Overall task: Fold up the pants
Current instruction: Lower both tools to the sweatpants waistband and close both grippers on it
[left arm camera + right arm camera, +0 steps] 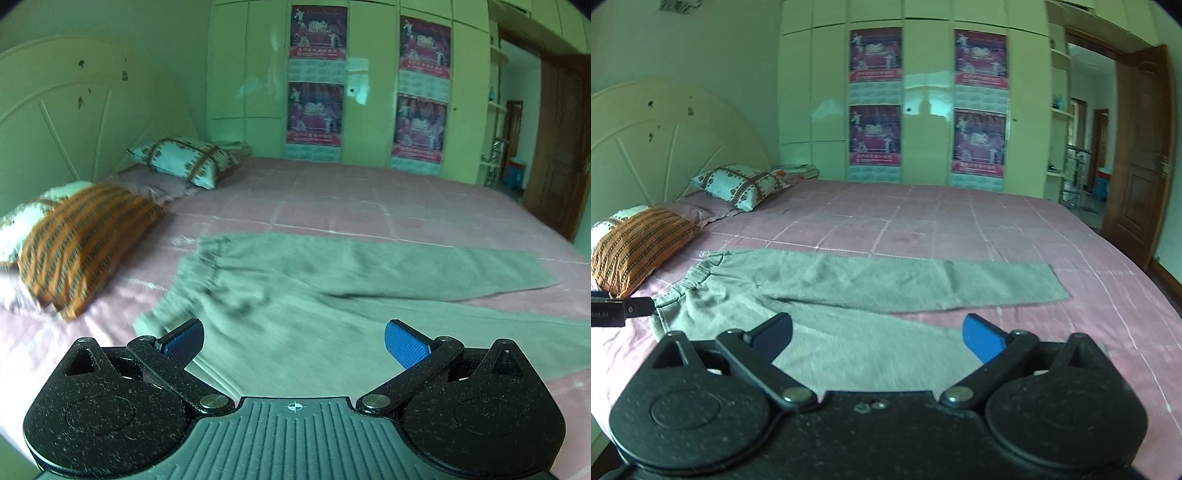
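Observation:
Grey pants [295, 288] lie spread flat on the pink bedsheet, waistband to the left, both legs running right and splayed apart. They also show in the right wrist view [849, 288]. My left gripper [294, 341] is open and empty, hovering above the near side of the pants by the waist. My right gripper [877, 338] is open and empty, above the near leg. Part of the left gripper [617, 310] shows at the left edge of the right wrist view, beside the waistband.
An orange striped pillow [81, 240] lies left of the waistband, a patterned pillow [184, 160] farther back by the headboard. The pink bedsheet [960, 229] stretches beyond the pants. A wardrobe with posters [923, 103] stands behind the bed; a brown door [1141, 155] is open at right.

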A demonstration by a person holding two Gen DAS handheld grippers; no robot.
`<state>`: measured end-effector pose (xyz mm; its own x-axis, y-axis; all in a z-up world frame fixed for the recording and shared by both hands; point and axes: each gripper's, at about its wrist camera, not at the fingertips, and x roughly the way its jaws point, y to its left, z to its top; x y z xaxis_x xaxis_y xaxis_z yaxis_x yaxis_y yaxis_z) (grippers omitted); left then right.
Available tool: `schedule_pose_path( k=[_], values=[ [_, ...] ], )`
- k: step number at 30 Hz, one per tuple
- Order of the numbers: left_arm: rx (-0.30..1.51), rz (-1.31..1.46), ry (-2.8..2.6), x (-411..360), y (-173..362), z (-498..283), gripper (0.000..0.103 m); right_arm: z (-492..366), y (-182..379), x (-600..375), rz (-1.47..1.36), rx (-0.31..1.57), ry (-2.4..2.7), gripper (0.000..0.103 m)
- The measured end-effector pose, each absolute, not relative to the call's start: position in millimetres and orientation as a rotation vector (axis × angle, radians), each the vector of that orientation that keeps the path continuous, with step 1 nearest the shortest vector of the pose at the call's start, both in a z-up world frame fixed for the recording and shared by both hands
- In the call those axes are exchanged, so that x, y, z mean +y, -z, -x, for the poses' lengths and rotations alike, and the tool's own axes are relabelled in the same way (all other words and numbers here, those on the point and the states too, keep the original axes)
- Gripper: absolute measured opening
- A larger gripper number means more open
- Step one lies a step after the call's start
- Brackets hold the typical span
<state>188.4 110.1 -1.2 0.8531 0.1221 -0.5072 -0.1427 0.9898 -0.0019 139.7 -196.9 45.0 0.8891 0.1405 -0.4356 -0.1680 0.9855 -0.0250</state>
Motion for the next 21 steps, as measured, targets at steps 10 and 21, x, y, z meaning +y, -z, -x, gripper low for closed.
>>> schedule_pose_path(
  k=[10,21],
  values=[
    [0.603,0.012,-0.229,205.1,23.3,-317.9,0.098,-266.6,-38.8,-150.4,0.137,0.487,-0.261,0.068],
    [0.771,0.096,-0.274,292.4,104.2,-470.3,0.072,-438.8,15.4,-129.2,0.217,0.593,-0.307,0.044]
  ],
)
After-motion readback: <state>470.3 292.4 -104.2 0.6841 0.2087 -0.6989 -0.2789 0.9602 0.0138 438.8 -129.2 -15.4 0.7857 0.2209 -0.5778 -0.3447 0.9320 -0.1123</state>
